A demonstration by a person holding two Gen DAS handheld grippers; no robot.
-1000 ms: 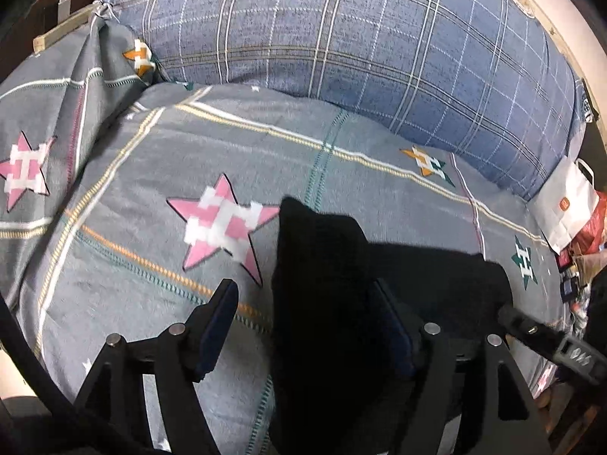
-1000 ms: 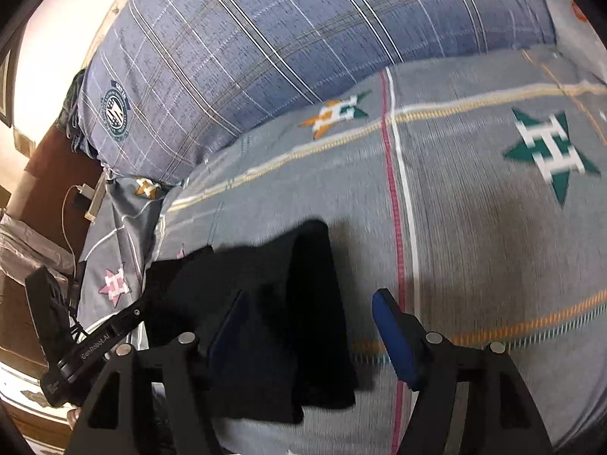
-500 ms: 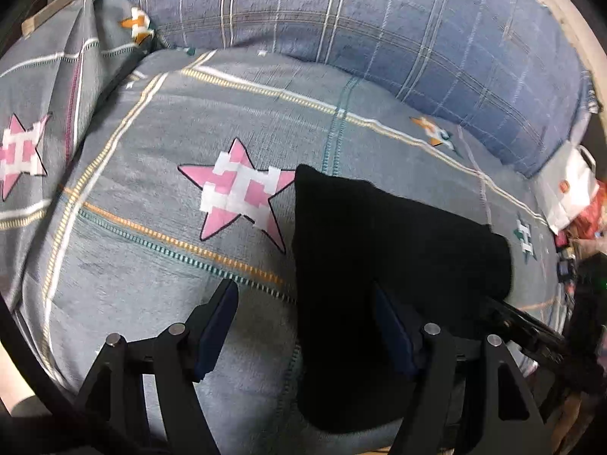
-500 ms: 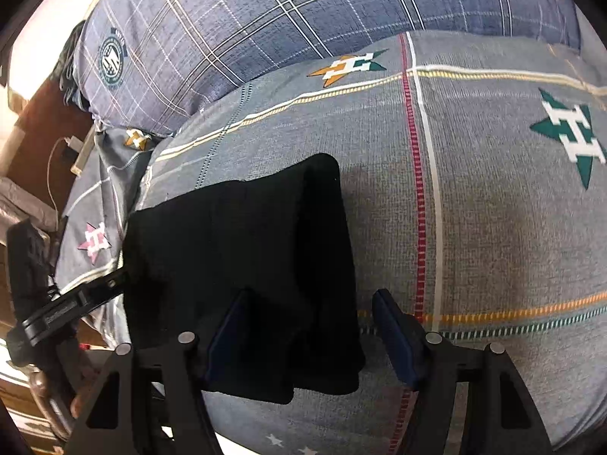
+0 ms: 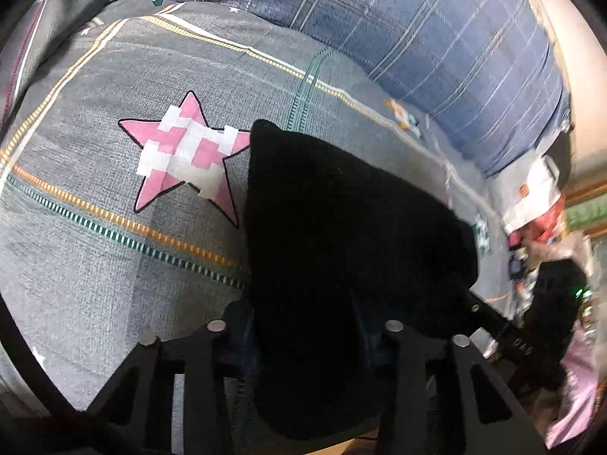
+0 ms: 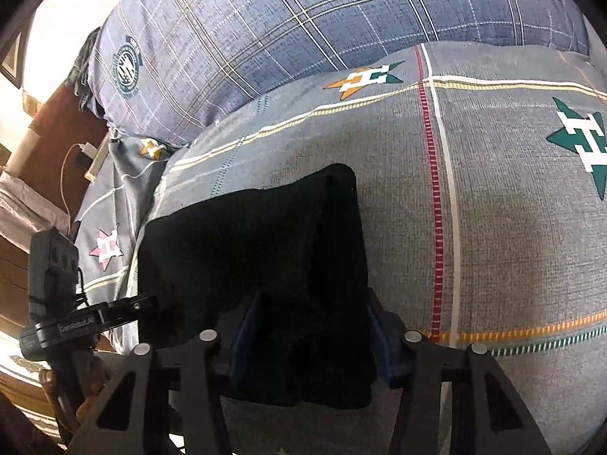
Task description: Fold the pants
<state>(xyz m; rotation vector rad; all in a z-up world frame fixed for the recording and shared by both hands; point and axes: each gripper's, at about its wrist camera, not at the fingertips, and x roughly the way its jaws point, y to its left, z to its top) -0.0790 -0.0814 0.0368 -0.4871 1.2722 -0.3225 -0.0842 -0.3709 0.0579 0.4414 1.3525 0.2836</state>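
The black pants (image 5: 341, 235) lie folded into a thick bundle on the grey star-print bedspread (image 5: 95, 151). My left gripper (image 5: 303, 341) has its jaws narrowed around the near left edge of the bundle, which hides its blue pads. My right gripper (image 6: 309, 337) has its blue pads (image 6: 244, 326) pressed against both sides of the bundle's near right edge (image 6: 303, 265). The left gripper also shows in the right wrist view (image 6: 91, 314), and the right gripper's finger shows in the left wrist view (image 5: 493, 318).
A large blue plaid pillow (image 6: 303, 19) lies along the far side of the bed. A white bag (image 5: 531, 197) and clutter sit off the bed's right end. A charger and cable (image 6: 81, 151) lie on a wooden surface at the left.
Both grippers have closed from wide open onto the pants' near edge. The bundle looks nearer and larger in both views, and both cameras have shifted.
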